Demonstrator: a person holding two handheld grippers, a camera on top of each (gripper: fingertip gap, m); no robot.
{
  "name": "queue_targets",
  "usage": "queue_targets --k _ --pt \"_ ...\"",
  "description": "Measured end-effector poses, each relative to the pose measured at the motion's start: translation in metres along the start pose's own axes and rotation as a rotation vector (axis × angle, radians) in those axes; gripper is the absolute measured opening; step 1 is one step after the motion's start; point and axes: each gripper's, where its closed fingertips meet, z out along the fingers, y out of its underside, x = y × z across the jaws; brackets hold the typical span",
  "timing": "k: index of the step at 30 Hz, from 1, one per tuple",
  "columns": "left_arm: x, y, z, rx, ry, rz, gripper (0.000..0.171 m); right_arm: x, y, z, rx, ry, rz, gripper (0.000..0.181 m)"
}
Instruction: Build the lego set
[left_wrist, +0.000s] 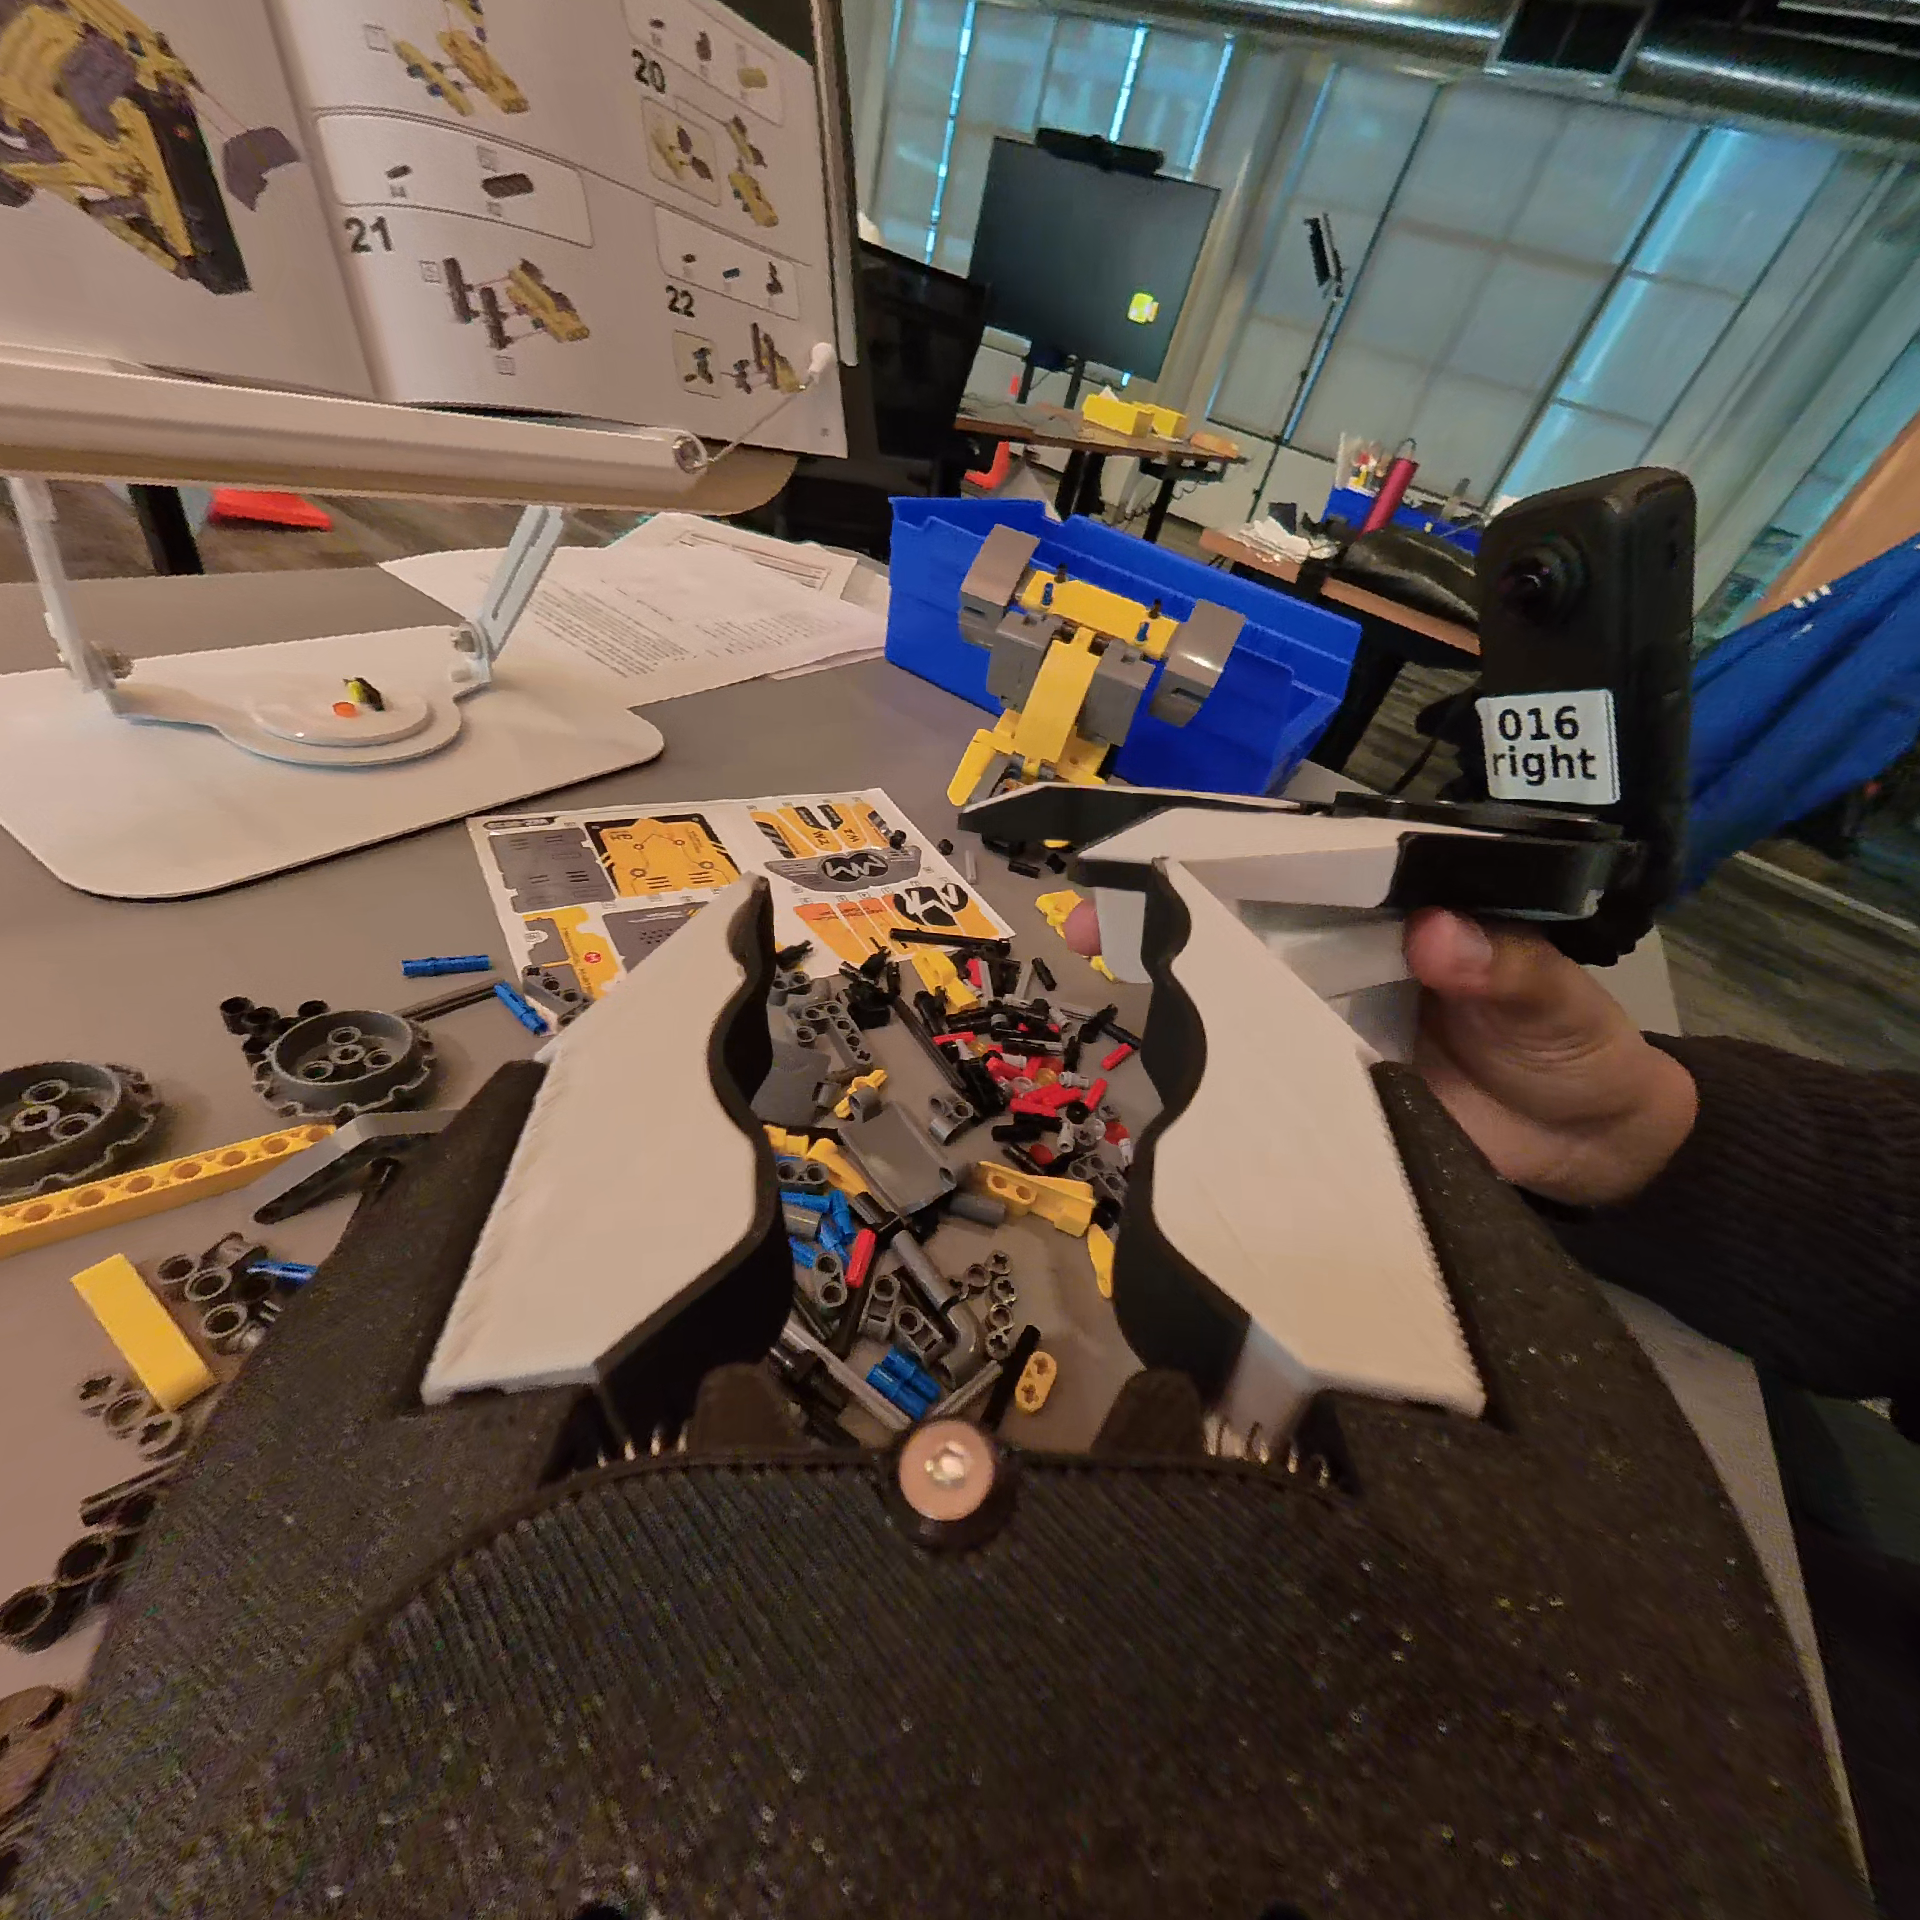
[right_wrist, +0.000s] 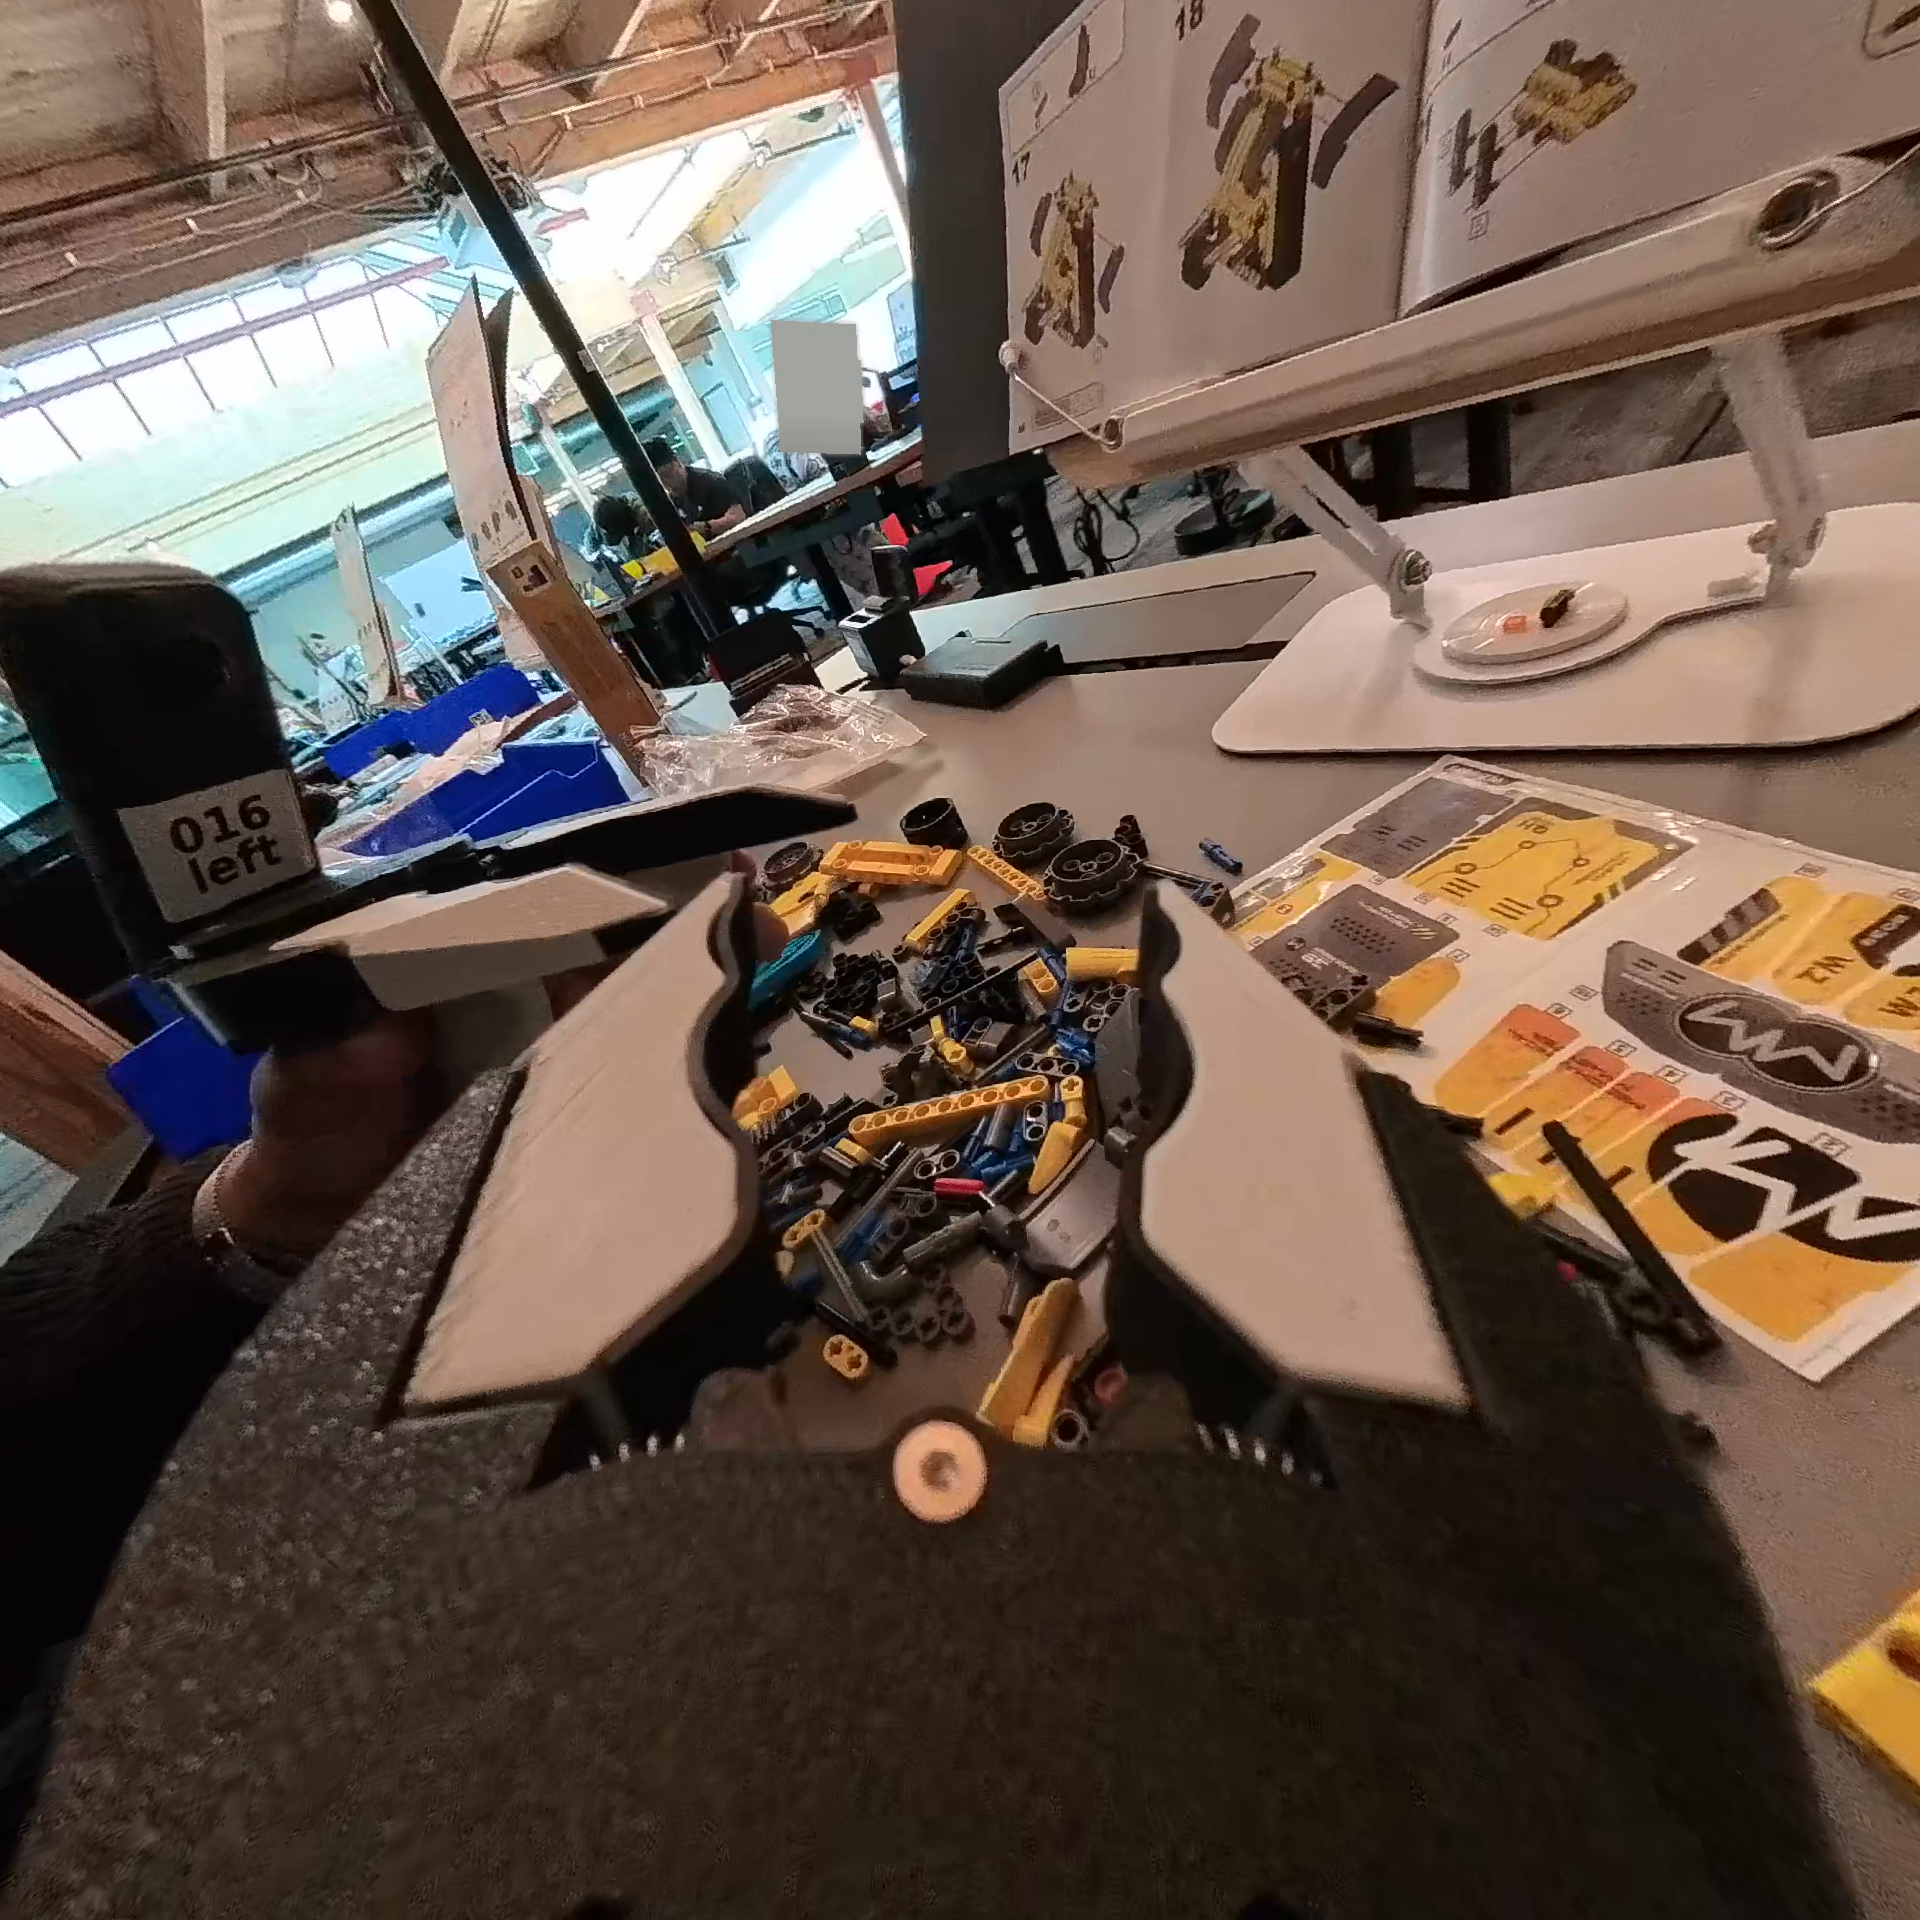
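A pile of loose Lego pieces (left_wrist: 987, 1101), yellow, black, grey, red and blue, lies on the grey table. My left gripper (left_wrist: 961, 894) is open and empty, hovering over the pile. My right gripper (right_wrist: 940, 904) is also open and empty over the same pile (right_wrist: 935, 1122); it shows at the right in the left wrist view (left_wrist: 1023, 842), held by a hand. A partly built yellow and grey model (left_wrist: 1070, 665) leans against a blue bin (left_wrist: 1278, 644) at the back. The instruction booklet (left_wrist: 416, 208) stands open on a white stand.
A sticker sheet (left_wrist: 727, 883) lies behind the pile, right of it in the right wrist view (right_wrist: 1558, 987). Dark grey wheels (left_wrist: 343, 1049), a long yellow beam (left_wrist: 156, 1174) and a yellow tile (left_wrist: 140, 1330) lie to the left. The stand's base (right_wrist: 1558, 675) and a plastic bag (right_wrist: 779, 738) sit farther back.
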Motion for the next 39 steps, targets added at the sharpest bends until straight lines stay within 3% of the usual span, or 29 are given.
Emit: queue_targets --k 3,15,29,39 --pt "-0.002 0.001 0.0 -0.003 -0.004 -0.012 0.06 0.0 -0.003 -0.001 0.007 -0.014 0.032 0.074" --pt "-0.006 0.007 0.003 -0.034 -0.039 0.007 0.061 -0.007 -0.001 -0.001 -0.017 -0.093 0.125 0.073" --pt "-0.018 0.012 0.003 -0.058 -0.095 -0.008 0.059 -0.014 0.001 -0.001 -0.028 -0.088 0.026 0.065" --pt "-0.018 0.013 0.004 -0.068 -0.101 0.002 0.059 -0.012 0.0 -0.002 -0.025 -0.111 0.091 0.065"
